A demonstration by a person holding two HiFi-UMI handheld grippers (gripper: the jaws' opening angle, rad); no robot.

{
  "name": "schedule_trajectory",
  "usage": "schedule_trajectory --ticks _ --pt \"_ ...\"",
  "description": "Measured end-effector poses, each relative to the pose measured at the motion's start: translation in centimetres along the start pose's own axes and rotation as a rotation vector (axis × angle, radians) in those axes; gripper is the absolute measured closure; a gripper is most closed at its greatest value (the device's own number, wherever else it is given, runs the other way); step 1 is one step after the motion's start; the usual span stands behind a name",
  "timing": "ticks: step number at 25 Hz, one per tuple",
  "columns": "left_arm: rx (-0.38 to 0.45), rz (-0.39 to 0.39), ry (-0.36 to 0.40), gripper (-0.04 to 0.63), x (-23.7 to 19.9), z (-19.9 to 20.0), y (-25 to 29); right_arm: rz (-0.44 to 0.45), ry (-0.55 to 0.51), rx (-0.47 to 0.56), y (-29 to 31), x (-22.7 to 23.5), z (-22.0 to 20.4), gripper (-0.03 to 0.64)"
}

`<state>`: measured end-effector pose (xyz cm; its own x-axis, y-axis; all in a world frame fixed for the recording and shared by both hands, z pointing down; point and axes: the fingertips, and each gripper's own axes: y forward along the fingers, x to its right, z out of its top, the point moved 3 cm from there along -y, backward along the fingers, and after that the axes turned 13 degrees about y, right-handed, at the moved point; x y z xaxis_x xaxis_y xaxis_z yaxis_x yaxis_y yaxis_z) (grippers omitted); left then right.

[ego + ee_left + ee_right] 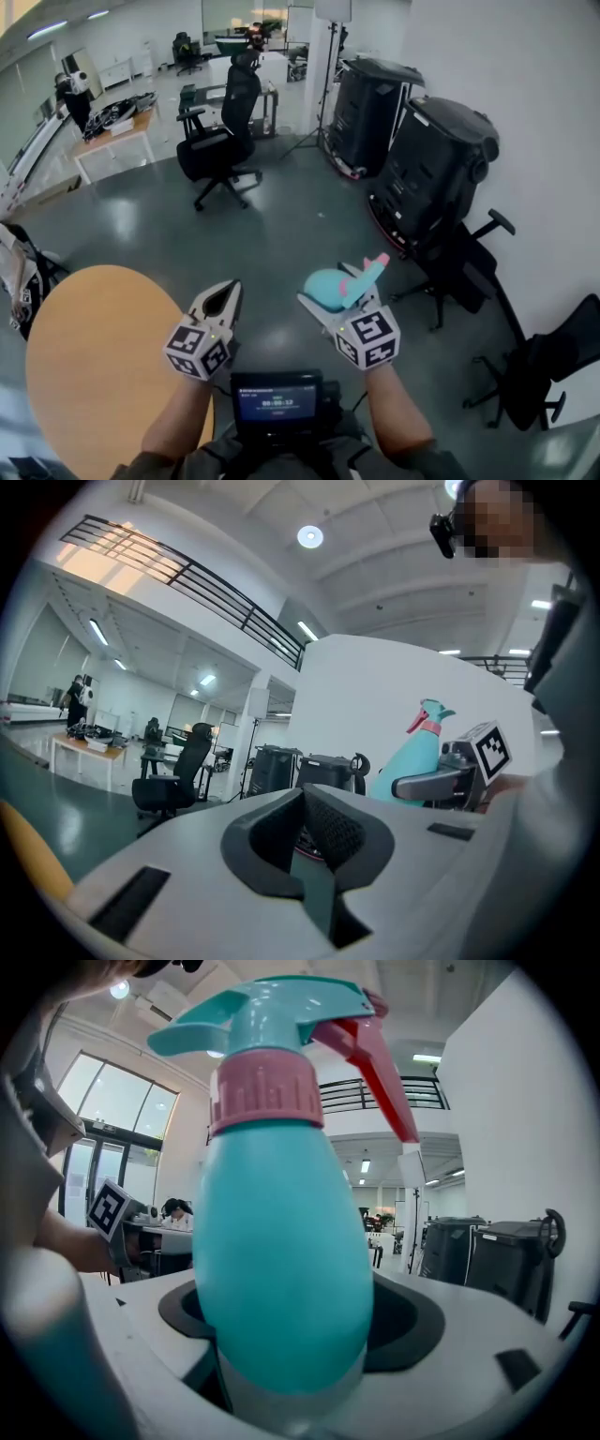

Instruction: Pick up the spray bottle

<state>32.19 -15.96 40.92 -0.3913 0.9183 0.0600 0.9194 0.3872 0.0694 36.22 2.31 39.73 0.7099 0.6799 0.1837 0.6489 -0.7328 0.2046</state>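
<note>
The right claw (339, 296) is closed on the spray bottle (330, 287). Its jaws press the lower part of the teal body (281, 1269), while the pink collar and red trigger stick out past the claw. The bottle is off every surface, held in the air over the grey floor (281, 225), just beyond the right edge of the round wooden table (94, 375). Its nozzle end points away from the person, toward the white wall.

The left claw (229, 289) hangs just beside the right one. Its jaws are drawn together with nothing between them (309, 827), and it sits near the table's right edge.

Two tall black cases (436, 169) stand against the wall ahead and to the right of the bottle. A black chair (469, 272) sits below them and another chair (553, 366) nearer the person. A black office chair (220, 141) stands on the open floor farther off, with a light stand (328, 84) behind it and a white desk (112, 141) to the left. A small screen (277, 398) sits at the person's chest between the forearms.
</note>
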Motion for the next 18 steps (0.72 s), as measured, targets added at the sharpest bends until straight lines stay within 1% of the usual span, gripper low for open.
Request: schedule_trajectory --ticks 2,5,6,9,11,15,18 --pt "-0.001 -0.025 0.026 0.594 0.3 0.7 1.2 -0.035 0.011 0.02 -0.3 1.3 0.7 0.183" --pt "-0.009 -0.048 0.038 0.594 0.3 0.9 1.7 -0.067 0.033 0.026 -0.7 2.2 0.4 0.183" --pt "-0.007 -0.044 0.038 0.594 0.1 0.9 1.7 -0.073 0.04 0.023 -0.7 2.3 0.3 0.183" --pt "0.019 0.017 0.041 0.594 -1.0 1.5 1.6 -0.083 0.061 0.029 -0.5 2.6 0.4 0.183" --pt "0.028 0.039 0.035 0.594 -1.6 1.7 1.4 -0.084 0.078 0.032 -0.3 2.7 0.5 0.184" --pt "0.004 0.012 0.02 0.594 -1.8 1.1 1.2 -0.096 0.071 -0.003 0.3 2.6 -0.4 0.186" --pt "-0.007 0.01 0.011 0.594 -2.1 0.6 0.7 -0.097 0.061 -0.013 0.8 2.2 -0.7 0.187"
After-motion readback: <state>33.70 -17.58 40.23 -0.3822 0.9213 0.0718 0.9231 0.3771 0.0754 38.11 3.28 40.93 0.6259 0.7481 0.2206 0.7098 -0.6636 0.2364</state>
